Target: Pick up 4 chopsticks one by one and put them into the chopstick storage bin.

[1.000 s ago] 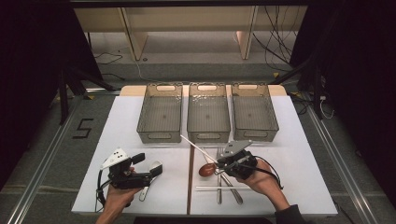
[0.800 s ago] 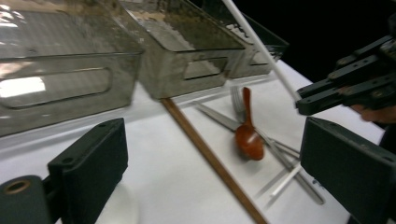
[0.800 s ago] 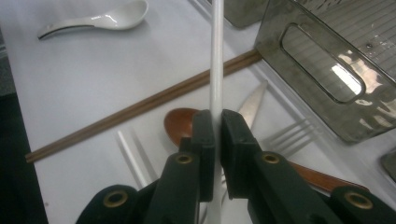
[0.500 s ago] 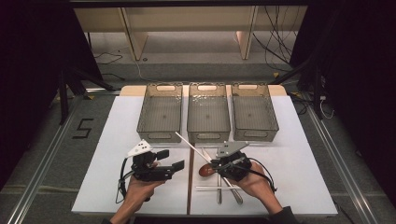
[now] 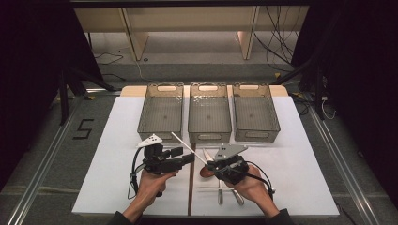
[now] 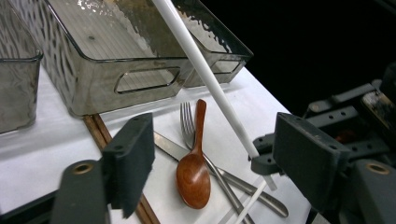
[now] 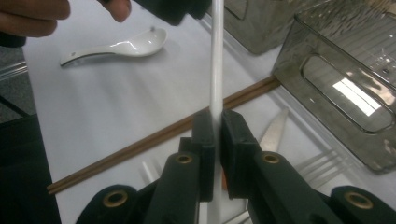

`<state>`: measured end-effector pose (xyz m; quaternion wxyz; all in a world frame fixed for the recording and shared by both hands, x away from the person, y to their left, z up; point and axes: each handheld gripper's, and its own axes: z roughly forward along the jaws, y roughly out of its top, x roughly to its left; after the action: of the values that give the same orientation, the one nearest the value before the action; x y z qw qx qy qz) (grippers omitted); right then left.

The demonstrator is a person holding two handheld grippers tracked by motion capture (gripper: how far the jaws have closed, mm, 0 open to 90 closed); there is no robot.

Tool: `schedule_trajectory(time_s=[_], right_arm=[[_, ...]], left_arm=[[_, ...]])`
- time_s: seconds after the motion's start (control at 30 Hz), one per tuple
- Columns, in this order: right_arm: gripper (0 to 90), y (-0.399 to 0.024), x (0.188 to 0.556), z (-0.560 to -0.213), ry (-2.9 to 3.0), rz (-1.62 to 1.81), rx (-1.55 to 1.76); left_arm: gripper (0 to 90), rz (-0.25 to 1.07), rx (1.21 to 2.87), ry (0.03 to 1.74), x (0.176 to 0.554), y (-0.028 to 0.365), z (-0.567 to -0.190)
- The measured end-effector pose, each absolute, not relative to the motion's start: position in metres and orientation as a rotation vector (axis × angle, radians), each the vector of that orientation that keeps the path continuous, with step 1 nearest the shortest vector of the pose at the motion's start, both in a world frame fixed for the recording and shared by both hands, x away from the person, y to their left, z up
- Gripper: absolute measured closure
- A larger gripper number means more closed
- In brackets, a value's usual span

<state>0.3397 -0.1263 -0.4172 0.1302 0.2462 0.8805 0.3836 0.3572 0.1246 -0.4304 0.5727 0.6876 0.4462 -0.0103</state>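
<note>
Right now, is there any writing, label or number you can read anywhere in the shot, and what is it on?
"5": black mark on the grey floor left of the table, around.
No other readable text: none on the three bins, the cutlery or the grippers.

Bright lit table, dark surrounds, glare on bins, near jaws blurry

High view looks down; gripper views close in, sharing white chopstick.

The white chopstick runs off the left gripper view's top edge, its upper tip unseen
</note>
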Motion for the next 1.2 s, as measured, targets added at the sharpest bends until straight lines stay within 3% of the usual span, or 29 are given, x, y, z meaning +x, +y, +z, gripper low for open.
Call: schedule_trajectory(time_s=[0.43,1.2], right_arm=[[85.0,-0.121,0.336,-0.418,2.539,1.170,0.692],[84.7,-0.118,0.334,-0.418,2.508,1.221,0.671]], left_arm=[[57.0,-0.125,1.585,1.006,0.360,0.115,-0.434],[81.6,-0.232,1.563,0.963,0.362,0.111,-0.439]])
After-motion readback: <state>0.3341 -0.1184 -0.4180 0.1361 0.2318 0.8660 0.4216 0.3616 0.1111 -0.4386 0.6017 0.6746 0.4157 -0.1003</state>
